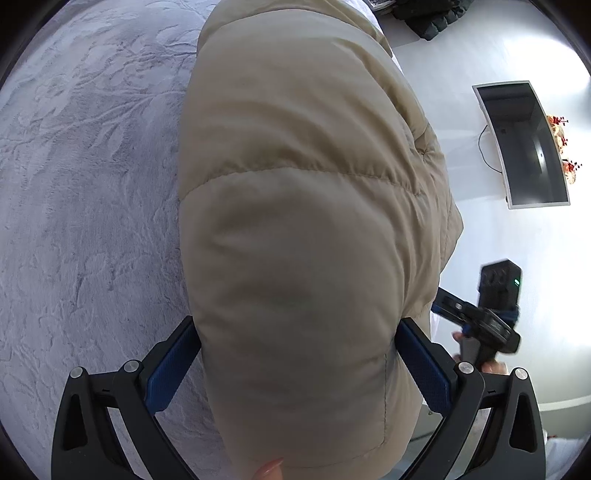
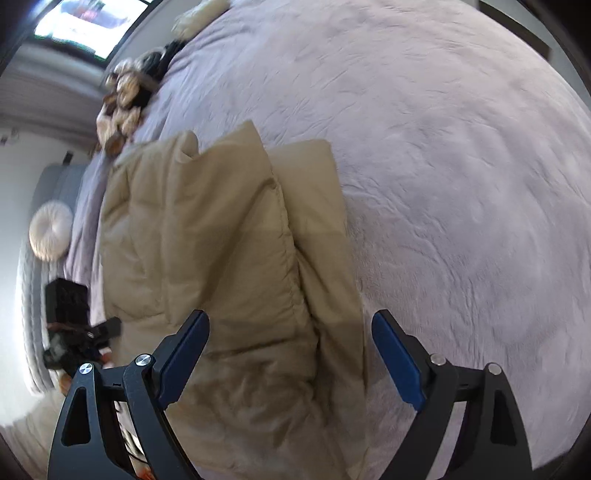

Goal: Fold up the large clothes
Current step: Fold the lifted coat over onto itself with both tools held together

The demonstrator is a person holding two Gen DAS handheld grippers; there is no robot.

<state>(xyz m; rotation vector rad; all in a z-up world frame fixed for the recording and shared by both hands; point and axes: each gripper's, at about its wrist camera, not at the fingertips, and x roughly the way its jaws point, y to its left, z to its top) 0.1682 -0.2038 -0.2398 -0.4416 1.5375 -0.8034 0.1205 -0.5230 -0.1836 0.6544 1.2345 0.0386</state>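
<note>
A beige puffer jacket lies on a lilac plush bedspread. In the left wrist view a thick padded part of the jacket fills the space between my left gripper's blue pads, which press against its sides; the left gripper is shut on the jacket. In the right wrist view the jacket lies partly folded with a panel layered over another. My right gripper is open just above the jacket's near edge, holding nothing. The right gripper also shows in the left wrist view.
The bedspread stretches wide to the right. Patterned clothes lie piled at its far edge. A round white cushion sits on a grey sofa. A monitor and dark items sit on the white floor.
</note>
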